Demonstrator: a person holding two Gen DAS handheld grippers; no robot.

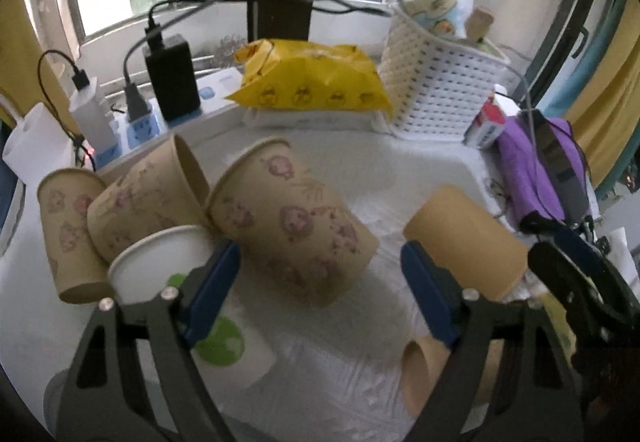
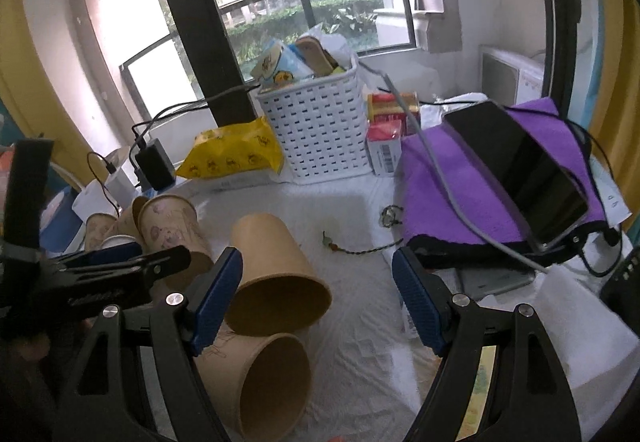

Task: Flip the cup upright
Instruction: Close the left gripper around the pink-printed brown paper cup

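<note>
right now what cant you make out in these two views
- White cup, left wrist view: lower body hidden behind the left gripper.
- Lower plain brown cup, right wrist view: base hidden behind the right gripper.
- Small beaded cord, right wrist view: too small to identify.

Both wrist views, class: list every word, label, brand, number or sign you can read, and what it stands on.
No text can be read.
Yellow packet: round printed marks, blurred.
Red and white box: barcode and print, too small.
Left gripper: embossed marking, blurred.
Floral paper cup: pictures only.
Basket packets: cartoon print, illegible.
</note>
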